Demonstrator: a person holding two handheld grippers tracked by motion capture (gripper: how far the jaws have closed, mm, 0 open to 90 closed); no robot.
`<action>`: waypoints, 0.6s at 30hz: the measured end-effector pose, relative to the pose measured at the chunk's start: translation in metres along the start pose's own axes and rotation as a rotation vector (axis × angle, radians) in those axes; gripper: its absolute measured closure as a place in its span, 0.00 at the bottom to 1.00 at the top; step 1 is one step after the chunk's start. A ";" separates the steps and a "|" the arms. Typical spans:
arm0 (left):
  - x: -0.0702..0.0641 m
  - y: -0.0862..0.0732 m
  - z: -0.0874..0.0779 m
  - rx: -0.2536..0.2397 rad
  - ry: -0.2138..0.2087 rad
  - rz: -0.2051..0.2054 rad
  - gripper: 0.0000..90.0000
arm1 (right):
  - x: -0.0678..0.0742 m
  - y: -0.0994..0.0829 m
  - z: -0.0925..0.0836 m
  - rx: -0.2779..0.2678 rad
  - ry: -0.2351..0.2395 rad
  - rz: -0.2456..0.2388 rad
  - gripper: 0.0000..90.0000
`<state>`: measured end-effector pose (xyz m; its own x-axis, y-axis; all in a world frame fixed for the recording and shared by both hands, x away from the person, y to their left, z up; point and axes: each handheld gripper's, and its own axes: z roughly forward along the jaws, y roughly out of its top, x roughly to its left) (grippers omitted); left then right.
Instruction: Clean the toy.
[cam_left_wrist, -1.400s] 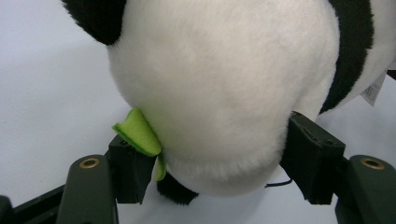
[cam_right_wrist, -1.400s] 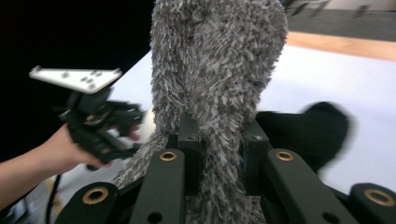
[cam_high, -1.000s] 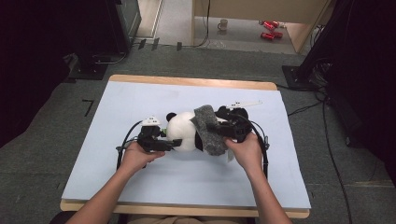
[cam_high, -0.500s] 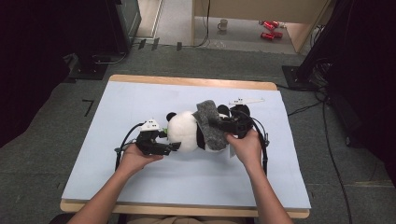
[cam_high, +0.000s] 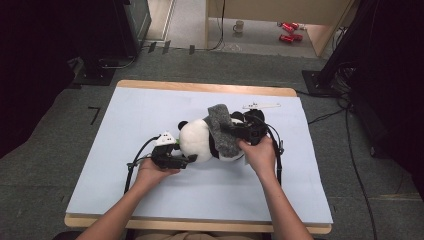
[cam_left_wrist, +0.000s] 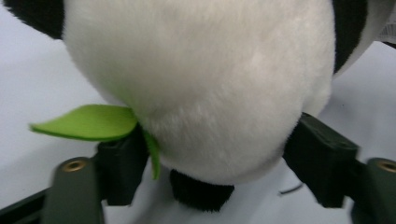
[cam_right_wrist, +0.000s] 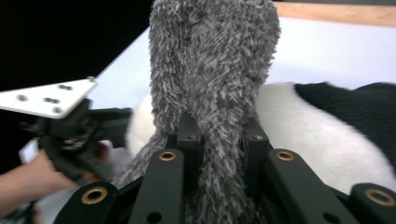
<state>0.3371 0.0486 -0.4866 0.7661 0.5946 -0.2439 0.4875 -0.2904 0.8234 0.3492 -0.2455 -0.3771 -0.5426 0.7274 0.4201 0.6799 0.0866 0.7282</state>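
We have the right gripper (cam_high: 227, 131) clamped tight on the fuzzy grey fabric scarf (cam_high: 221, 131), which in the right gripper view rises straight up from between our jaws as a thick folded band (cam_right_wrist: 212, 79). Just beyond and below that band lies the soft black-and-white plush panda (cam_high: 200, 141), stretched on the pale blue table mat (cam_high: 150, 110) with its long axis running from one gripper to the other. Our left gripper (cam_high: 186, 159) sits at the panda's head end; its jaws have just been closing, with the round white plush (cam_left_wrist: 201, 79) between them, the pads flanking it on both sides, and we cannot tell whether they press. A green felt leaf (cam_left_wrist: 86, 122) pokes out beside one pad. As we judge it, the coming move turns on this: the scarf lies across the panda's axis, near the neck, so the right gripper must carry it around the body while the left one steadies the head.
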 end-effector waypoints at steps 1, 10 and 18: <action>-0.001 0.001 -0.001 -0.002 0.004 -0.013 0.43 | 0.003 0.001 -0.001 0.000 0.008 -0.002 0.85; -0.011 0.013 -0.010 -0.021 -0.018 -0.075 0.56 | 0.051 -0.006 0.028 0.041 0.081 -0.093 0.83; -0.016 0.014 -0.007 0.021 0.005 -0.070 0.56 | 0.054 -0.025 0.055 0.063 -0.006 -0.202 0.72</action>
<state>0.3290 0.0404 -0.4680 0.7275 0.6181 -0.2979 0.5489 -0.2638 0.7932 0.3299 -0.1711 -0.4026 -0.6683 0.6951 0.2651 0.5870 0.2739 0.7618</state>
